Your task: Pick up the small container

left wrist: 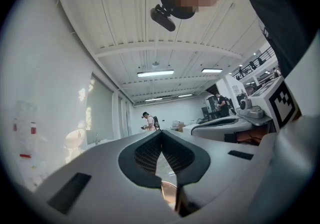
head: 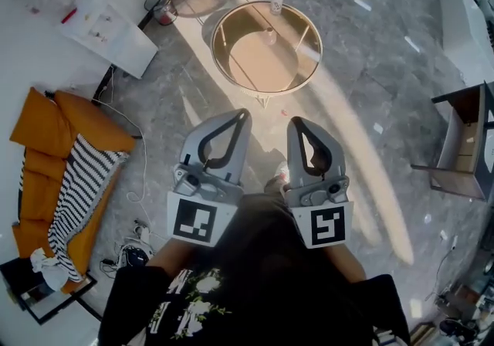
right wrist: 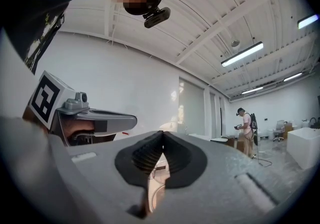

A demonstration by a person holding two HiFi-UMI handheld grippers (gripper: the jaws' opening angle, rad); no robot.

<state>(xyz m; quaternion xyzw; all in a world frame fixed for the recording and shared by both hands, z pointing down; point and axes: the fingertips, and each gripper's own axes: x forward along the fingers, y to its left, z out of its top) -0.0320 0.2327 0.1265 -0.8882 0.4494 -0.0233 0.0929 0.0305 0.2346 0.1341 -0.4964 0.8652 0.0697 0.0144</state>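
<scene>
The left gripper (head: 244, 114) and right gripper (head: 294, 122) are shut, empty. The small container (head: 269, 35) on the table (head: 214, 55) (far off) looks blurry.

The head view looks steeply down past the left gripper (head: 244, 114) and right gripper (head: 298, 122) onto the round glass-topped, gold-framed table (head: 266, 47) ahead on the floor. Each gripper view sits low behind its own jaws, tilted upward, facing beyond that table. Both share a distant standing person (left wrist: 149, 122).
</scene>
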